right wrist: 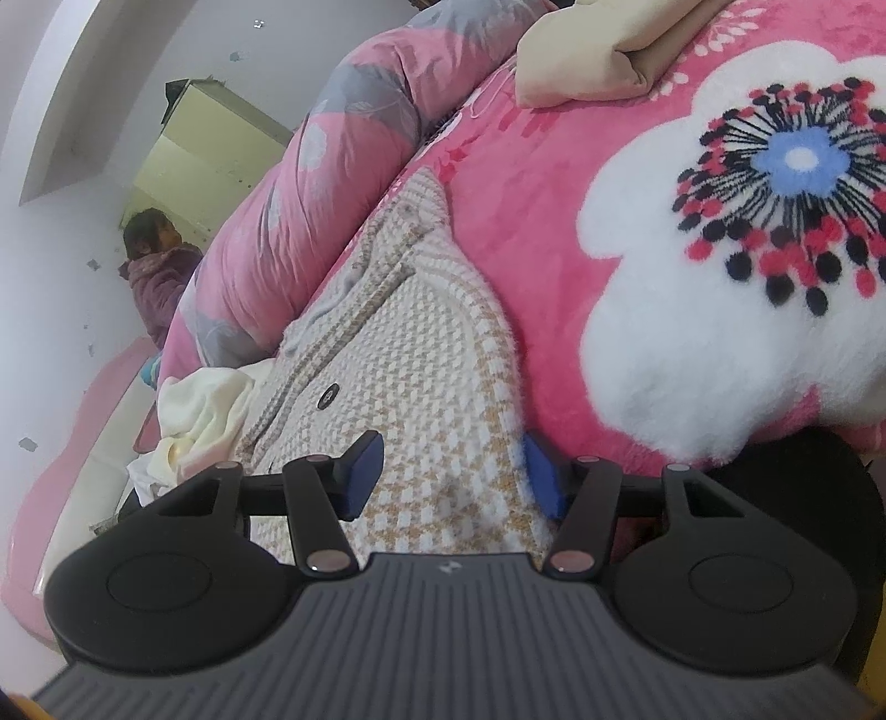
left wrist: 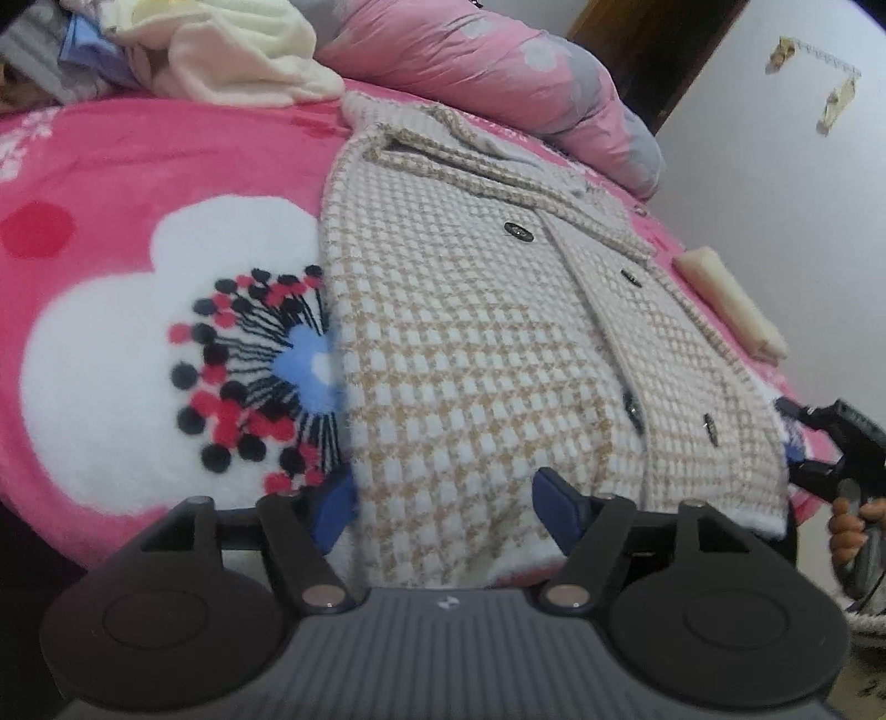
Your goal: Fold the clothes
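A beige-and-white checked knit jacket (left wrist: 470,332) lies flat on a pink flower blanket (left wrist: 122,160), buttons up and collar at the far end. My left gripper (left wrist: 448,509) is open and straddles the near left part of the hem, with cloth lying loose between its blue pads. In the right wrist view the jacket (right wrist: 421,354) runs away from me, and my right gripper (right wrist: 451,479) is open across the hem's other corner without pinching it. The left wrist view also shows the right gripper (left wrist: 797,443) at the jacket's right corner, held by a hand (left wrist: 847,531).
A rolled pink quilt (left wrist: 498,61) lies behind the collar. Loose cream clothes (left wrist: 238,50) are heaped at the far left. A folded cream garment (left wrist: 731,299) lies right of the jacket. A person in purple (right wrist: 160,277) sits beyond the bed by the wall.
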`<state>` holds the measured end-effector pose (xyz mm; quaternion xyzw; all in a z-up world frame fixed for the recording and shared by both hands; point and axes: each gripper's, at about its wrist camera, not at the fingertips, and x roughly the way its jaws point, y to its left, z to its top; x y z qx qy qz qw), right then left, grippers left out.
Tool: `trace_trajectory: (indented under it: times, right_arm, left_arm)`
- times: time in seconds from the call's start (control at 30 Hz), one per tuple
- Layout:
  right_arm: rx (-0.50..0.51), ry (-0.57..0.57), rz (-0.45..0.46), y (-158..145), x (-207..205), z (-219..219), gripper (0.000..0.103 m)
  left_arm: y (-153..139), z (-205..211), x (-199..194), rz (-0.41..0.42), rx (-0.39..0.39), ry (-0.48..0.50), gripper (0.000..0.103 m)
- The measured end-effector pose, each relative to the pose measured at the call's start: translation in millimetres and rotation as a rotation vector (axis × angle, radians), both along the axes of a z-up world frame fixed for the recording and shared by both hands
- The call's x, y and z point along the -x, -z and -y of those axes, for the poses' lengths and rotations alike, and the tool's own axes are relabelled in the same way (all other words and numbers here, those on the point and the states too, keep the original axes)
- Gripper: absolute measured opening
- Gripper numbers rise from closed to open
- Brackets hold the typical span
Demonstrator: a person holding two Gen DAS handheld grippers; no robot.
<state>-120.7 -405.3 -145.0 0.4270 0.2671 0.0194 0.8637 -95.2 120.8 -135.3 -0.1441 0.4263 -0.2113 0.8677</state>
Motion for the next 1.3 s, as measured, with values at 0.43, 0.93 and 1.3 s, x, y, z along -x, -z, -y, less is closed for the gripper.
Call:
trace_trajectory:
  times: [0.43, 0.93, 1.3]
  right_arm:
    - [-0.007, -0.008, -0.005, 3, -5, 2, 0.055]
    - [0.001, -0.005, -0.014, 3, -9, -1, 0.056]
    - [-0.003, -0.051, -0.015, 3, -10, 1, 0.055]
  left_arm:
    - [7, -31, 9, 0.019, 0.288, -0.004, 0.054]
    - [24, -27, -10, -0.022, 0.36, -0.047, 0.054]
    - [30, -10, -7, -0.048, 0.355, 0.062, 0.055]
